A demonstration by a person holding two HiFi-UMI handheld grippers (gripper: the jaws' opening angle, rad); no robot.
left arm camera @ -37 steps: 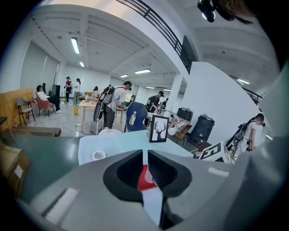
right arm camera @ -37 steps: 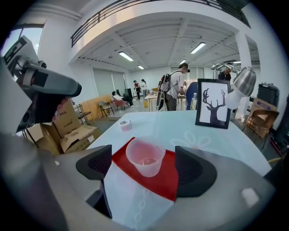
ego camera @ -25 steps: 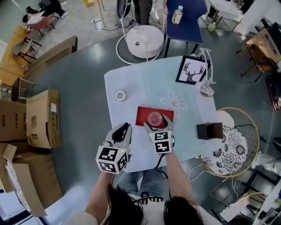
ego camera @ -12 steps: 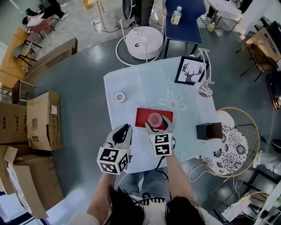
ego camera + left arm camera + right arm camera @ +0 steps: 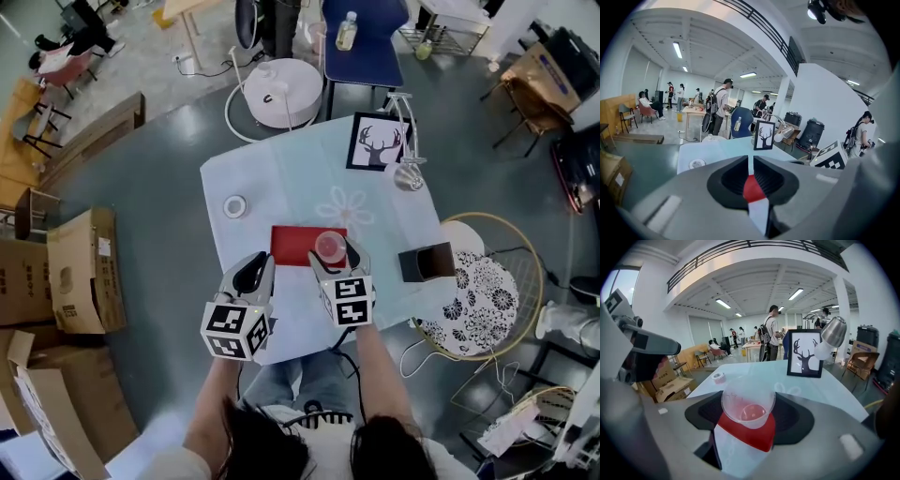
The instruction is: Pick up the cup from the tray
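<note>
A clear plastic cup (image 5: 748, 408) stands between the jaws of my right gripper (image 5: 749, 400), which is shut on it. Under the cup lies the red tray (image 5: 751, 436). In the head view the cup (image 5: 330, 246) is over the right end of the red tray (image 5: 295, 246), with my right gripper (image 5: 334, 254) round it. My left gripper (image 5: 255, 272) hovers at the tray's near left corner, shut with nothing in it. Through its narrow slit, the left gripper (image 5: 751, 162) view shows a strip of the red tray (image 5: 752, 188).
The table (image 5: 281, 187) has a pale cloth. On it are a framed deer picture (image 5: 377, 142), a desk lamp (image 5: 409, 175), a tape roll (image 5: 234, 206) and a dark box (image 5: 427, 262). A round wicker chair (image 5: 483, 295) stands at the right, cardboard boxes (image 5: 80, 272) at the left.
The cup, earlier near the tray's middle, now shows over its right end, still between the right jaws. The left gripper has hardly moved.
</note>
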